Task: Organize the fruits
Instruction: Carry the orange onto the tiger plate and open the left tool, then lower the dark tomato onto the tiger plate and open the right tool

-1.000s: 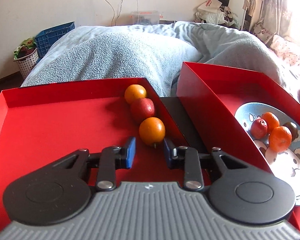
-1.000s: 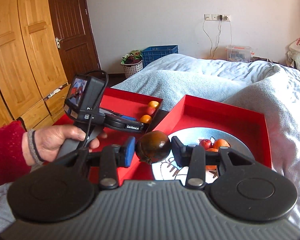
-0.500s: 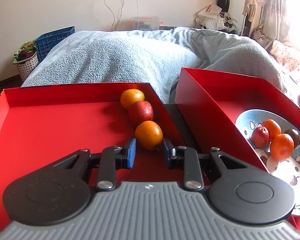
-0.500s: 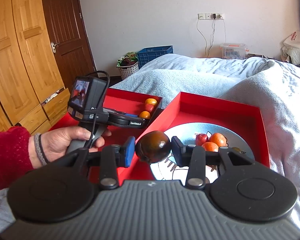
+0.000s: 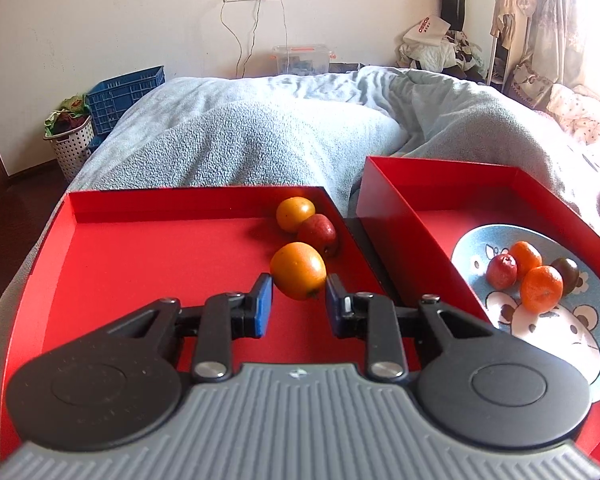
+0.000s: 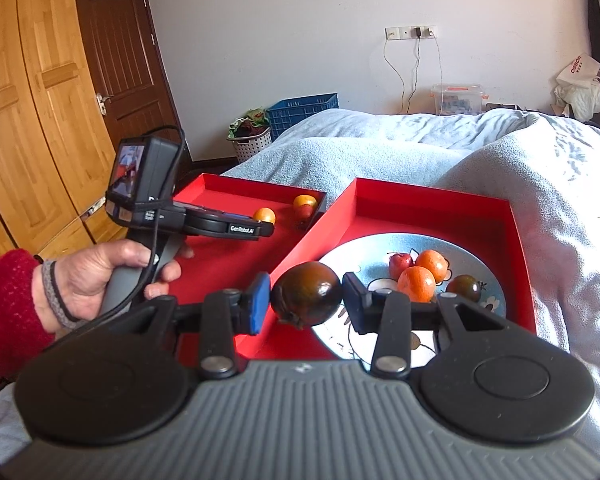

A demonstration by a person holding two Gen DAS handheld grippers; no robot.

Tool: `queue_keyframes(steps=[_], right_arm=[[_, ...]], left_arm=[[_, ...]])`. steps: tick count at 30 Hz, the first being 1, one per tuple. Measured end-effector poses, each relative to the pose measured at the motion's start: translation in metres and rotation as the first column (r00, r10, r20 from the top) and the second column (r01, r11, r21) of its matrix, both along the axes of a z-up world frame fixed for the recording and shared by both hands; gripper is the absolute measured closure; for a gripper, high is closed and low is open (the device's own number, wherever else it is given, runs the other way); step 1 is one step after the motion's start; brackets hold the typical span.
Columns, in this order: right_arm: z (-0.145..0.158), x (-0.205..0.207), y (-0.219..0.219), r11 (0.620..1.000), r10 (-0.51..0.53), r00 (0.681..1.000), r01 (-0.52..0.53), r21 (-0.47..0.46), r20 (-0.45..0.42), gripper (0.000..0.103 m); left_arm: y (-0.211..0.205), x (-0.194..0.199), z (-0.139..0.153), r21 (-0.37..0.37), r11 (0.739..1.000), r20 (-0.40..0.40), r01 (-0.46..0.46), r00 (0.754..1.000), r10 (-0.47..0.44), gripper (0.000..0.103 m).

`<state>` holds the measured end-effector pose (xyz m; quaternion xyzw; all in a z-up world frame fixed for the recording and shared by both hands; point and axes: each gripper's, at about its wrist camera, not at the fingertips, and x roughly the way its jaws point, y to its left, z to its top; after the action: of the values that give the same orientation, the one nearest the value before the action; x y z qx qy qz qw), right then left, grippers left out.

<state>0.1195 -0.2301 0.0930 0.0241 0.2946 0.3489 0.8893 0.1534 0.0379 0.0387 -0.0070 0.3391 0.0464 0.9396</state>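
- The left hand-held gripper (image 5: 299,298) is closed on an orange fruit (image 5: 298,270), its blue pads pressing the fruit's two sides. The fruit looks raised just clear of the floor of the left red tray (image 5: 140,264), which suggests it is being taken out.
- Two fruits are left in that tray's far right corner: another orange one (image 5: 295,213) and a red one (image 5: 317,233), touching each other and close against the tray wall.
- The right hand-held gripper (image 6: 305,300) grips a dark brown-green tomato-like fruit (image 6: 305,293) between its pads, held above the near wall of the right red tray (image 6: 432,208), beside the plate's near-left edge. This reads as a delivery about to be made.
- The blue cartoon plate (image 5: 540,332) lies inside the right tray and carries four fruits in a cluster: two orange, one red, one dark. It appears to be the collection point, so roughly half the sorting is done.
- Both trays rest side by side on a bed (image 5: 260,140) with a pale blue blanket; soft ground, so the trays may tilt.
- A person's hand (image 6: 100,276) in a red sleeve holds the left tool's handle.
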Motion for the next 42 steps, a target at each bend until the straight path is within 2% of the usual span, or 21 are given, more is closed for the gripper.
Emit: queue_keyframes(steps=[9,16,22,27,32,42], right_arm=[[0.003,-0.018,-0.019,0.999,-0.026,1.0,0.026,0.025,0.015,0.061],[0.001,-0.03,-0.044,0.997,-0.067,0.998,0.066,0.045,0.014,0.061],[-0.008,-0.03,-0.062,0.993,-0.11,0.994,0.11,0.048,-0.004,0.061],[-0.015,-0.027,-0.07,0.99,-0.134,0.991,0.135,0.048,-0.02,0.061],[-0.019,-0.022,-0.073,0.99,-0.137,0.99,0.138,0.041,-0.022,0.061],[-0.033,-0.002,-0.067,0.986,-0.161,0.986,0.163,0.023,-0.052,0.061]], left_arm=[[-0.03,-0.026,0.038,0.022,0.998,0.061,0.063,0.996,-0.065,0.07],[-0.072,-0.036,0.053,0.018,0.989,0.076,0.146,0.986,-0.147,0.07],[-0.116,-0.034,0.044,0.008,0.975,0.044,0.222,0.974,-0.222,0.07],[-0.146,-0.022,0.019,0.004,0.967,-0.018,0.256,0.967,-0.256,0.07],[-0.155,-0.017,-0.001,0.022,0.962,-0.069,0.271,0.961,-0.269,0.07],[-0.153,-0.021,0.004,0.019,0.962,-0.067,0.272,0.96,-0.27,0.069]])
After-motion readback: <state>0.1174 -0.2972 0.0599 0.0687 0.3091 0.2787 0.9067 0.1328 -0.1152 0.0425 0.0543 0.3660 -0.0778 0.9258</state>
